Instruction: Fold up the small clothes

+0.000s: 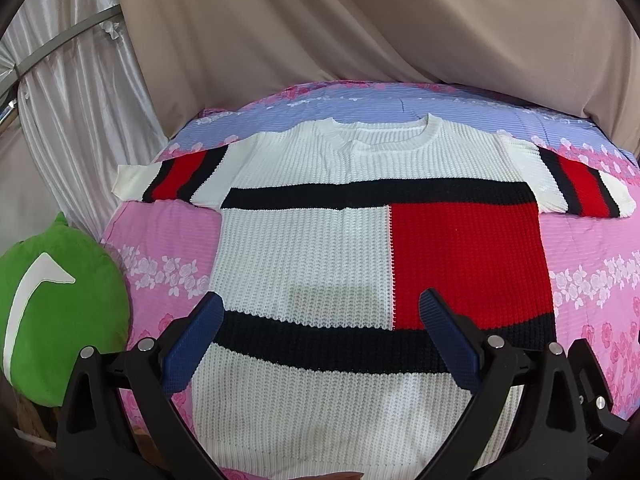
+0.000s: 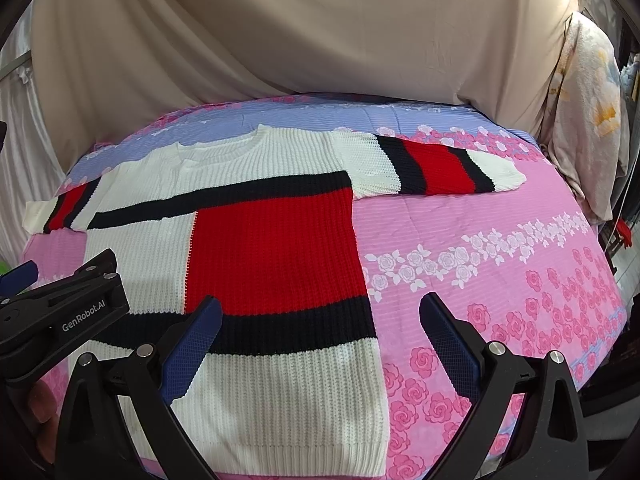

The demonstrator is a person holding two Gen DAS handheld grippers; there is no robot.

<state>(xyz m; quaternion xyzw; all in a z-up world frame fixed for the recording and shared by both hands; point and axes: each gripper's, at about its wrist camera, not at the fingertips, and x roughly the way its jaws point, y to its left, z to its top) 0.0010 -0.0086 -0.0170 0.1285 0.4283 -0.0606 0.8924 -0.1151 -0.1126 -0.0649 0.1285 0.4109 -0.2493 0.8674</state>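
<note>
My left claw (image 1: pixel 320 304) and right claw (image 2: pixel 320 308) hovered spread wide, gripping nothing, over the knit sweater (image 1: pixel 312 264) (sleeves outstretched) lying flat on the floral bedspread (image 2: pixel 500 280).

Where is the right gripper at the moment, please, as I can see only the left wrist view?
Observer: The right gripper hovers over the sweater's lower right edge, jaws open and holding nothing.
Operator: Thank you. Is anything beside the bed on that side?
Observer: Yes, a pale floral cloth hangs past the bedspread's far right corner.
Operator: Can you see my left gripper from there?
Observer: Yes, the left gripper shows its black body over the sweater's lower left part, beside the right one.
</note>
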